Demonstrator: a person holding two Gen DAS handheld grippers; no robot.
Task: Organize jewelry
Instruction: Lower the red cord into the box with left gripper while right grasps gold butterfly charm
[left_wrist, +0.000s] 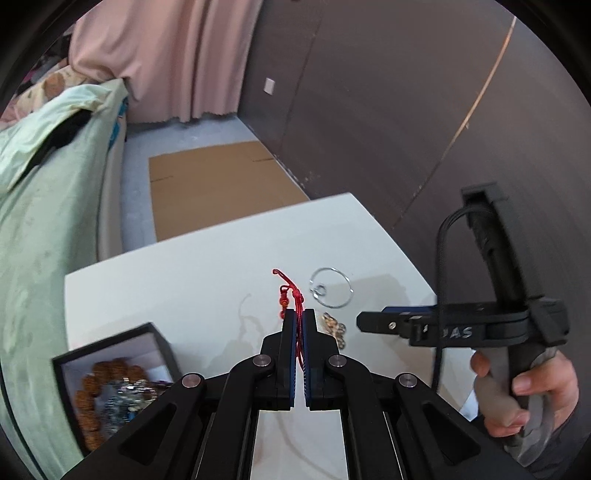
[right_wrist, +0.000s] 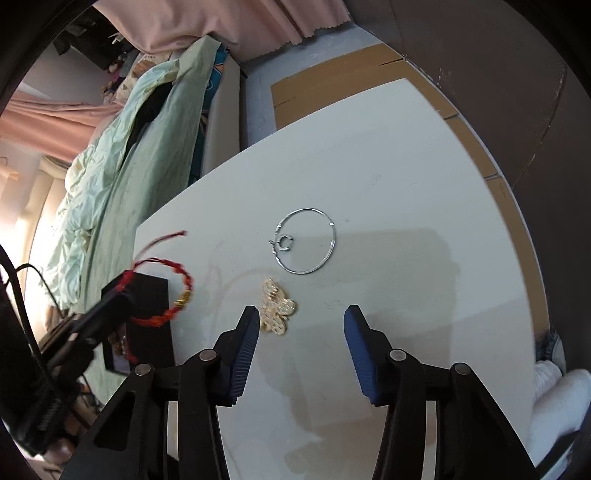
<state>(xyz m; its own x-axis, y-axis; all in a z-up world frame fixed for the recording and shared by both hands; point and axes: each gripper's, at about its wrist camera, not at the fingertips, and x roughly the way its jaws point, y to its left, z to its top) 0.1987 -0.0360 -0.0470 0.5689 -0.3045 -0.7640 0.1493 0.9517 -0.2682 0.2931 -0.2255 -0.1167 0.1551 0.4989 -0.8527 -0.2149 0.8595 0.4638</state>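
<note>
My left gripper (left_wrist: 299, 314) is shut on a red braided cord bracelet (left_wrist: 290, 291), which hangs above the white table (left_wrist: 184, 273). In the right wrist view the same bracelet (right_wrist: 173, 291) loops out of the left gripper (right_wrist: 123, 282) over the black box (right_wrist: 147, 321). My right gripper (right_wrist: 301, 317) stands open, pointing down at the table, with nothing between its pads. A gold ornament (right_wrist: 275, 310) lies flat just ahead of its left finger (right_wrist: 249, 325). Beyond that lies a thin silver hoop (right_wrist: 306, 242) with a small ring (right_wrist: 285, 242) inside it.
The open black box (left_wrist: 110, 365) at the table's near left corner holds a brown bead bracelet (left_wrist: 88, 398) and other pieces. A bed with green bedding (left_wrist: 48, 206) runs along the left. Flat cardboard (left_wrist: 218, 184) lies on the floor beyond the table. A hand (left_wrist: 517, 391) holds the right gripper (left_wrist: 369, 320).
</note>
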